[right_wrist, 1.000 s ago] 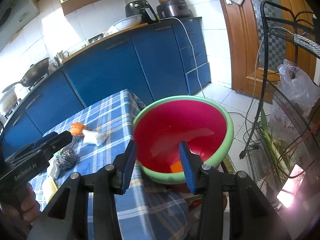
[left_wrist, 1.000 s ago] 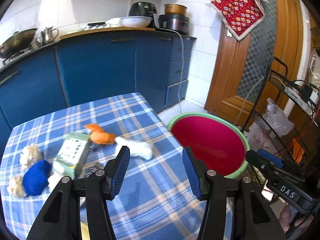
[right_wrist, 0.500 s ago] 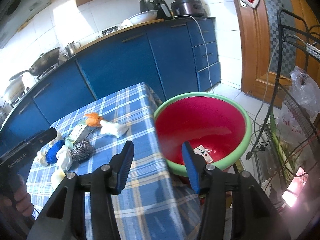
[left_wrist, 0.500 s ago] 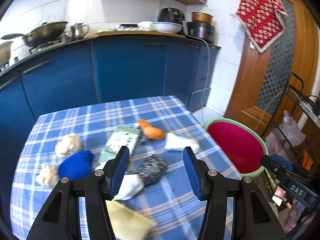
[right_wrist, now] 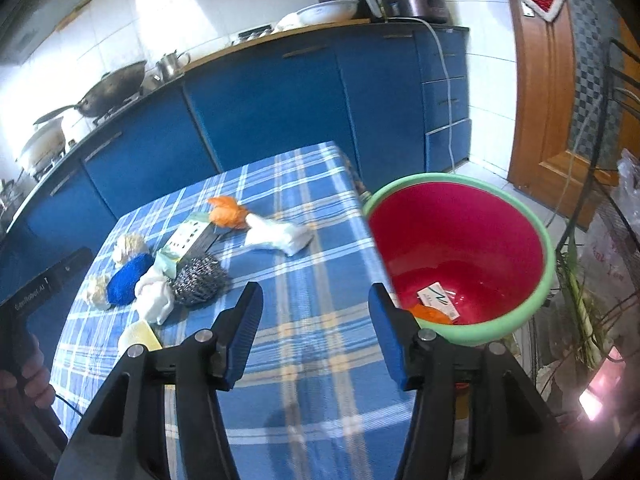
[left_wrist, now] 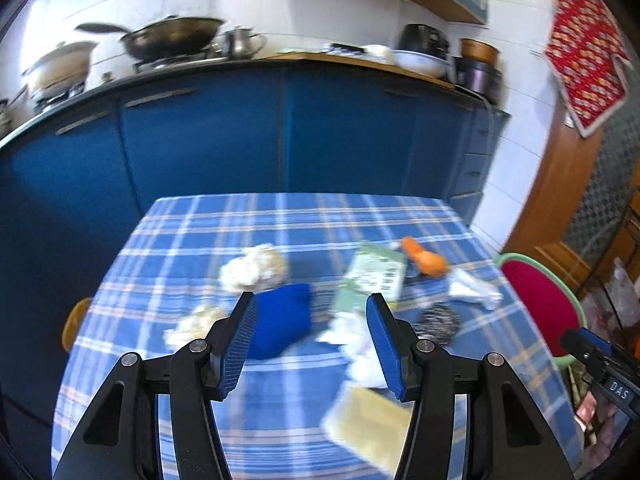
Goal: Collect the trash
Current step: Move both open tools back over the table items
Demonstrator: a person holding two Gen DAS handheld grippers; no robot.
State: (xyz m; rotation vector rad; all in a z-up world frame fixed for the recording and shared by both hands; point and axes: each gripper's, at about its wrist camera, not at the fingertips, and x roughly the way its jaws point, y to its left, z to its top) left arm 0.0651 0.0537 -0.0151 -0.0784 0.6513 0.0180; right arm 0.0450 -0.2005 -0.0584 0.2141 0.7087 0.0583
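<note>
Trash lies on the blue checked table (left_wrist: 280, 224): a blue ball (left_wrist: 282, 320), crumpled white tissues (left_wrist: 254, 268), a green-white carton (left_wrist: 374, 276), an orange peel (left_wrist: 424, 258), a white wrapper (left_wrist: 472, 290), a steel scourer (left_wrist: 436, 320) and a yellow sponge (left_wrist: 372, 428). My left gripper (left_wrist: 312, 344) is open and empty above the blue ball. My right gripper (right_wrist: 314, 332) is open and empty over the table's right edge, beside the red basin (right_wrist: 460, 256) with a green rim, which holds a small card and orange scrap.
Blue kitchen cabinets (left_wrist: 240, 136) stand behind the table, with a wok (left_wrist: 172, 40) and pots on the counter. A wooden door (right_wrist: 560, 92) and a black wire rack (right_wrist: 612, 128) stand at the right. A wooden stool (left_wrist: 74, 322) shows at the table's left edge.
My left gripper has swung left across the table, from the wrapper and basin to the blue ball. My right gripper has drawn back from the basin toward the table. Both stayed open.
</note>
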